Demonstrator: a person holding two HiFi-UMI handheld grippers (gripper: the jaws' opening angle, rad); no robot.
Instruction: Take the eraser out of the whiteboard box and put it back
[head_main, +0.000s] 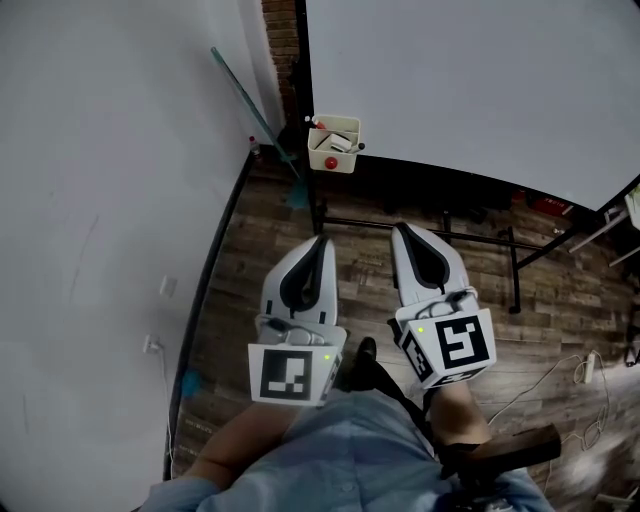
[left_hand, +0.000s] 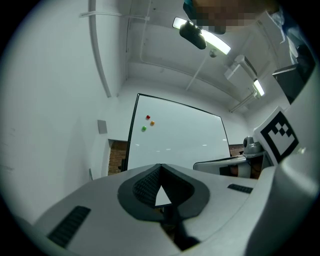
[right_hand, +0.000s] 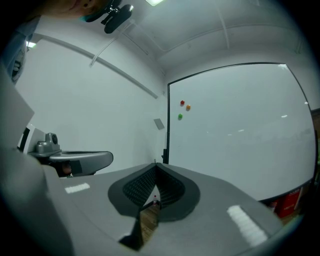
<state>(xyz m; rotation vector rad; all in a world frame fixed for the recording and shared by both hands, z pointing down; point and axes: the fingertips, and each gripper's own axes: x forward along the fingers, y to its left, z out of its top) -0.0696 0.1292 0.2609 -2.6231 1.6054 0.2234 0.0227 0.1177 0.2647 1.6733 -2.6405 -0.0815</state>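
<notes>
A wood-plank floor (head_main: 270, 260) runs below the box, a white wall (head_main: 100, 150) stands to the box's left, and the whiteboard (head_main: 470, 90) on its black stand spreads away to the box's right.

The left gripper (head_main: 320, 241) has its jaws pressed together at the tips with nothing between them. The right gripper (head_main: 398, 229) is the same, closed tip to tip and empty. Both are held about level, side by side and well short of the box.

The box (head_main: 346, 162) hangs at the whiteboard's lower left corner, ahead of both tips. It holds a few pale things, a dark pen and something red. The eraser is presumably among them, but which piece it is, and how its long side lies, is too small to tell.

The box sits almost straight ahead of the left gripper's tip; the right gripper lies off to the box's right. So the left looks slightly nearer and better lined up — though either must open its jaws before reaching in.
</notes>
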